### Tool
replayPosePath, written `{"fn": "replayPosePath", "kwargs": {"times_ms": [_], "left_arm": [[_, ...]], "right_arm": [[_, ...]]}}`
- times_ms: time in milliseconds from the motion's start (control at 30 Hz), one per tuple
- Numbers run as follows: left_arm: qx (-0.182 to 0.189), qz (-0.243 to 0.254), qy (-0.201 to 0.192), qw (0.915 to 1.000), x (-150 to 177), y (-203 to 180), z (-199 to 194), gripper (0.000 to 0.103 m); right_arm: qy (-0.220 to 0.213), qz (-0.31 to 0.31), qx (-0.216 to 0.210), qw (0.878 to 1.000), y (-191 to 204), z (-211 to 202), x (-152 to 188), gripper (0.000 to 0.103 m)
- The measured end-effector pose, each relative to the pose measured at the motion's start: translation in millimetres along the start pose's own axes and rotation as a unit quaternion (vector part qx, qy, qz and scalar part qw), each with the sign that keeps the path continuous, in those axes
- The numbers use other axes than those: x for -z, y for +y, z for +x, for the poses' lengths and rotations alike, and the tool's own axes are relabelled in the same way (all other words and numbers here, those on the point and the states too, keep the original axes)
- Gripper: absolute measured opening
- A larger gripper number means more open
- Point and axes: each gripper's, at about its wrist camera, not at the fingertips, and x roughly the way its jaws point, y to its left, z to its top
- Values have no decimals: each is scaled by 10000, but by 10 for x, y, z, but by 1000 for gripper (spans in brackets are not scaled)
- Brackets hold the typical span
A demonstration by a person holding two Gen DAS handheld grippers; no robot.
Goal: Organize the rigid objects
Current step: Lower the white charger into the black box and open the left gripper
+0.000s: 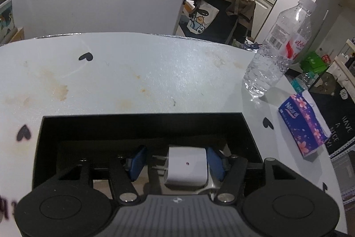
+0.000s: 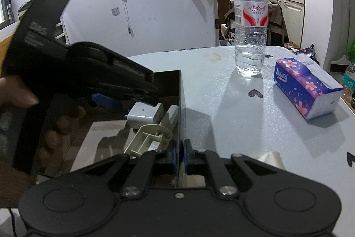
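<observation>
I work over a pale, speckled table (image 2: 233,126), stained brownish in patches and printed with small black hearts (image 1: 86,56). On it sit an open black box (image 1: 142,121), an upright clear water bottle (image 2: 250,21) and, just right of the bottle, a purple flowered tissue pack (image 2: 306,86). A crumpled cream scrap (image 2: 269,158) lies near my edge.

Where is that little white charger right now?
The charger sits inside the black box, between the left tongs' open blue pads, beside a cream plastic part.
</observation>
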Motion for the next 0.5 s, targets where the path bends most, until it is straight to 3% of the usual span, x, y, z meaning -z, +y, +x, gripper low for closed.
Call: {"fn": "replayPosePath", "kwargs": {"times_ms": [433, 500], "left_arm": [[75, 500, -120, 9986, 219, 25, -591, 73], [44, 524, -155, 9985, 267, 39, -682, 79]], "right_arm": [[2, 0, -4, 10000, -1, 4, 2, 7], [3, 0, -5, 10000, -1, 5, 0, 7]]}}
